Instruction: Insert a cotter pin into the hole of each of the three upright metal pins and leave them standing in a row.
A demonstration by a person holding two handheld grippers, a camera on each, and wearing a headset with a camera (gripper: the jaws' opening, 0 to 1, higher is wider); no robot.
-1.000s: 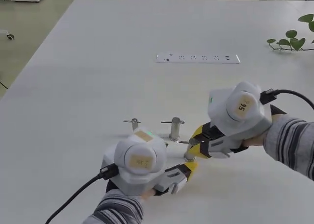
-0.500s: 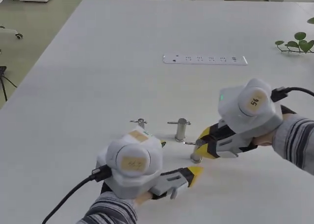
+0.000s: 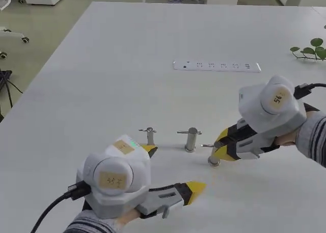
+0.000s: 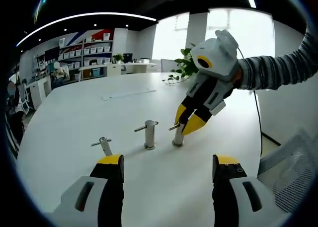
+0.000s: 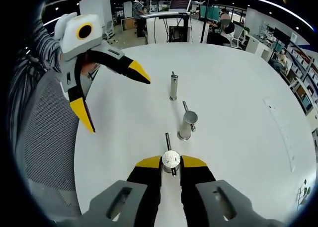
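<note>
Three upright metal pins stand in a row on the white table: the left pin (image 3: pixel 150 136) (image 4: pixel 104 146), the middle pin (image 3: pixel 191 139) (image 4: pixel 149 134) and the right pin (image 3: pixel 214 159) (image 4: pixel 178 136). Each has a thin cotter pin crossing its top. My right gripper (image 3: pixel 220 146) (image 4: pixel 190 122) is shut on the cotter pin (image 5: pixel 168 139) at the right pin's head (image 5: pixel 171 160), which sits between the yellow jaws. My left gripper (image 3: pixel 173 169) (image 5: pixel 112 95) hangs open near the front of the table, short of the pins, with nothing between its jaws.
A white power strip (image 3: pixel 216 66) (image 4: pixel 126 94) lies farther back on the table (image 3: pixel 102 80). A green plant (image 3: pixel 311 48) trails at the right edge. Office chairs stand on the floor beyond the table's left side.
My left gripper has drawn back from the pins toward the person. The right gripper stays at the right pin. The head camera has shifted.
</note>
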